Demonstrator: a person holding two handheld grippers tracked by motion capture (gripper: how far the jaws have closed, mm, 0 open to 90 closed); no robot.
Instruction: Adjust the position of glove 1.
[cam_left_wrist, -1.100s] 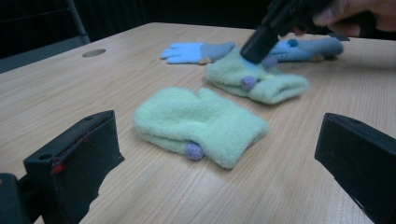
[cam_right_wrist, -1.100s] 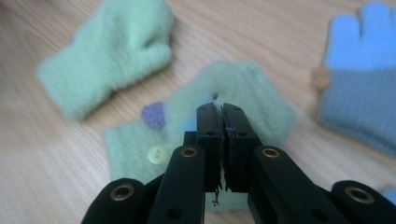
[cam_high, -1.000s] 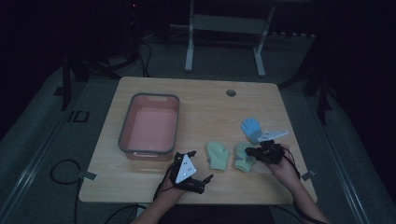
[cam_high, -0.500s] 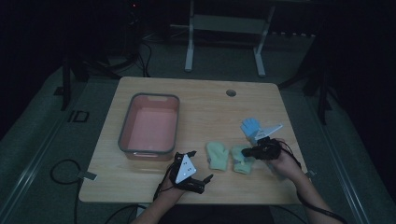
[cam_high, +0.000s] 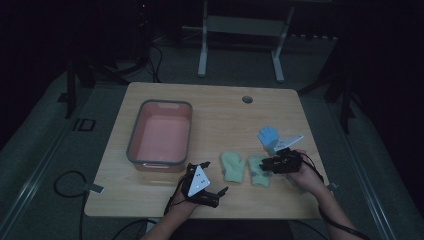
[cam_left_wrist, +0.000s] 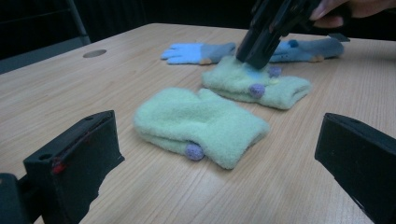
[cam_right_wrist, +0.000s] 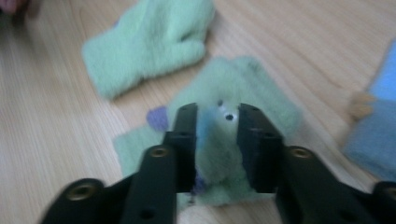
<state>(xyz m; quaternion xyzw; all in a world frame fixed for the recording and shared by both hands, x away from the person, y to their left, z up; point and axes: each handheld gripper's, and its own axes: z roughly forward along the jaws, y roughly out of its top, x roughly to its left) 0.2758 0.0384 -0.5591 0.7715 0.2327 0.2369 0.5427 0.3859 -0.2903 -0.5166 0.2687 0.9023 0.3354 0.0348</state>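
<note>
Right gripper (cam_high: 274, 165): fingers pinch the right green mitten (cam_right_wrist: 233, 93)
Left gripper (cam_high: 210, 192): fingers spread, empty
Nearby: second green mitten (cam_high: 232, 166), blue glove (cam_high: 268, 136), pink tub (cam_high: 161, 135)

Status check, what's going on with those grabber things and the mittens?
Right gripper pinching a fold of the right green mitten. Left gripper open, resting on table. Second green mitten loose alongside. Nothing blocking the tub.

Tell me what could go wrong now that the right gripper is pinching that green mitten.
The right gripper pinches just a fold of the green mitten, so the fleece might slip out when lifted. The second green mitten and the blue glove lie close by, so a low drag could shove them. The left gripper sits open between there and the pink bin, so the hands could collide.
</note>
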